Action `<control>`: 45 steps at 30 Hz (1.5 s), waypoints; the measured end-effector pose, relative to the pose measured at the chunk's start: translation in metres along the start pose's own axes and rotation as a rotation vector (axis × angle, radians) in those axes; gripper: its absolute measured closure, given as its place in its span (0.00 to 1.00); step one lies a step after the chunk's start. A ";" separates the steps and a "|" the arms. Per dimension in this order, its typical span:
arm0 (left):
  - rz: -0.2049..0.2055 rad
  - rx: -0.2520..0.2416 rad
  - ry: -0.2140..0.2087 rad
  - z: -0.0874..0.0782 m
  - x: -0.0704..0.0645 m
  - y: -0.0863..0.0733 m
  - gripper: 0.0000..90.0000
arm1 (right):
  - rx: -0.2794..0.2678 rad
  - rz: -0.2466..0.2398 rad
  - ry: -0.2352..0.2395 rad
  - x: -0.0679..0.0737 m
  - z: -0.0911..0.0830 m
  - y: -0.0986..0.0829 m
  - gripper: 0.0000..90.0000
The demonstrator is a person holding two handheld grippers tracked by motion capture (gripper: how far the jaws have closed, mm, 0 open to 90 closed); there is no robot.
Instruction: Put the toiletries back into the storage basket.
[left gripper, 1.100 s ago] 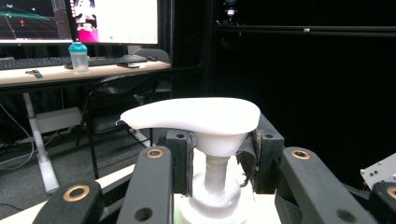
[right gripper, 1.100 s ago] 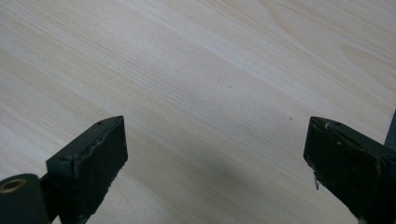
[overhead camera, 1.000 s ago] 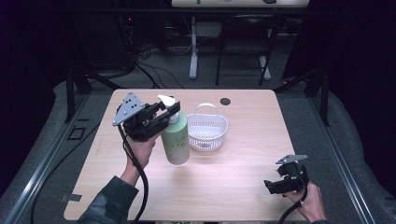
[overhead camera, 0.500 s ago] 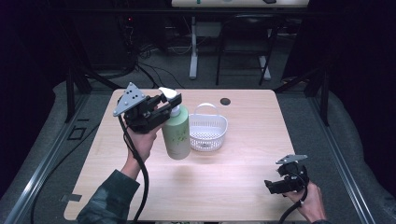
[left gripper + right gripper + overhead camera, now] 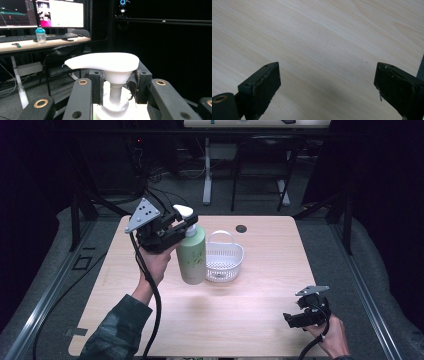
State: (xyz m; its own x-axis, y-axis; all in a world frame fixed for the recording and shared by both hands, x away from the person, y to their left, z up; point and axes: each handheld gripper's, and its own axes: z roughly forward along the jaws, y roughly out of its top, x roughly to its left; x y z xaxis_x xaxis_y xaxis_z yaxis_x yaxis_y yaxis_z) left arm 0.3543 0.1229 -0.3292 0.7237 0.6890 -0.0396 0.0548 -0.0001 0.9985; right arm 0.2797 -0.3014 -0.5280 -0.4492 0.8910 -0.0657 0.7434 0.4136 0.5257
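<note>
Now I have my left gripper (image 5: 113, 82) clamped on the neck of the green pump bottle (image 5: 191, 254), just beside the white basket (image 5: 225, 262) on the pale wooden table (image 5: 260, 295); my right gripper (image 5: 327, 82) hangs spread over bare wood, dark room behind.

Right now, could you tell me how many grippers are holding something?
1. The left gripper is clamped on the neck of the green pump bottle, beside the white basket. The right gripper sits open over the table, holding nothing.
</note>
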 end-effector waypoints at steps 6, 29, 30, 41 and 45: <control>0.004 -0.004 -0.004 0.006 0.000 0.006 0.75 | 0.000 0.000 0.000 0.000 0.000 0.000 0.07; 0.005 -0.011 -0.027 0.036 -0.002 0.021 0.75 | 0.006 -0.002 0.001 0.000 0.001 -0.001 0.08; 0.004 -0.011 -0.028 0.037 -0.002 0.021 0.75 | 0.006 -0.002 0.001 0.000 0.001 -0.001 0.08; 0.009 -0.004 -0.026 0.050 -0.001 0.021 0.75 | 0.011 -0.006 0.004 -0.001 0.002 -0.001 0.08; 0.007 -0.006 -0.029 0.055 -0.001 0.021 0.75 | 0.011 -0.009 0.004 -0.001 0.002 -0.001 0.08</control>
State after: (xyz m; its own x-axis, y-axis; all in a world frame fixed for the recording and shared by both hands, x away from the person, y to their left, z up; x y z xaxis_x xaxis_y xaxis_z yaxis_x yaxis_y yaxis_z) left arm 0.3923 0.0821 -0.3101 0.7435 0.6679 -0.0335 0.0453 -0.0003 0.9990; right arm 0.2802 -0.3021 -0.5303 -0.4579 0.8865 -0.0666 0.7448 0.4235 0.5157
